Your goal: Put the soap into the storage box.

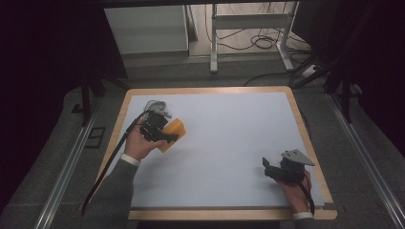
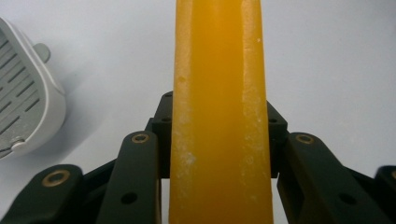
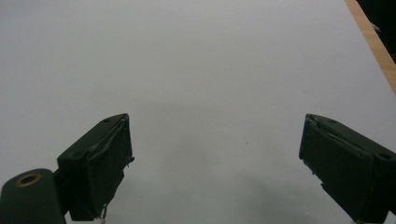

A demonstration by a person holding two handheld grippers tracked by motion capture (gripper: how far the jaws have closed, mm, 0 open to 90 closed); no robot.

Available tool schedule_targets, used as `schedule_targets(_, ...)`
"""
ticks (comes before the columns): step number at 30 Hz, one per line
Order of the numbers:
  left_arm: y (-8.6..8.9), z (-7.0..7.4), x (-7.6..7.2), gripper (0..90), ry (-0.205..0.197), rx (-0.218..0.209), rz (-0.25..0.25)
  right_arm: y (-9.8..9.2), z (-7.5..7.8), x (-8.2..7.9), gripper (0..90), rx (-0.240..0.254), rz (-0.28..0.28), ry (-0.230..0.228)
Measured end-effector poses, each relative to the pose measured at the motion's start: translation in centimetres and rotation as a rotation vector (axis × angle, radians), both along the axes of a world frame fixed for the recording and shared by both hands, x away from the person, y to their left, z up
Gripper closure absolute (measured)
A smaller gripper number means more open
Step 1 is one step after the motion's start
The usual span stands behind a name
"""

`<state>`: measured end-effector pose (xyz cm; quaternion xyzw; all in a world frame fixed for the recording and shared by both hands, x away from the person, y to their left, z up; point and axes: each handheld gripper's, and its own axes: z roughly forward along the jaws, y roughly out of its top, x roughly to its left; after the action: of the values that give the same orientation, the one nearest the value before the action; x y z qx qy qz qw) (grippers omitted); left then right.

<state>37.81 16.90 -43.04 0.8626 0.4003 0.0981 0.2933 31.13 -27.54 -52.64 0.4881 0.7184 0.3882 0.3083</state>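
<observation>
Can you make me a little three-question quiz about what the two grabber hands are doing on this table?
1. True or false: the left gripper is clamped on the orange block.
2. What lies beside the orange block in the left gripper view?
A. a white slotted thing
B. a red cup
C. a spoon
3. Fill in: the right gripper has its jaws ____ with nothing between them, over the white table top.

Key:
1. True.
2. A, the white slotted thing.
3. Open.
</observation>
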Motion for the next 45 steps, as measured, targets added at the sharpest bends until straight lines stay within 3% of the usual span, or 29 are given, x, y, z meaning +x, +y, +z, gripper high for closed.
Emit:
schedule_targets(25,2.0,0.9,1.9,61.1,0.001,0.002,0.048,0.0,0.0,0.0,9.6,0.000,-0.003,0.001)
schedule_targets(45,4.4,1.7,4.2,61.1,-0.005,-0.028,0.137,0.0,0.0,0.0,9.6,-0.001,-0.002,0.001)
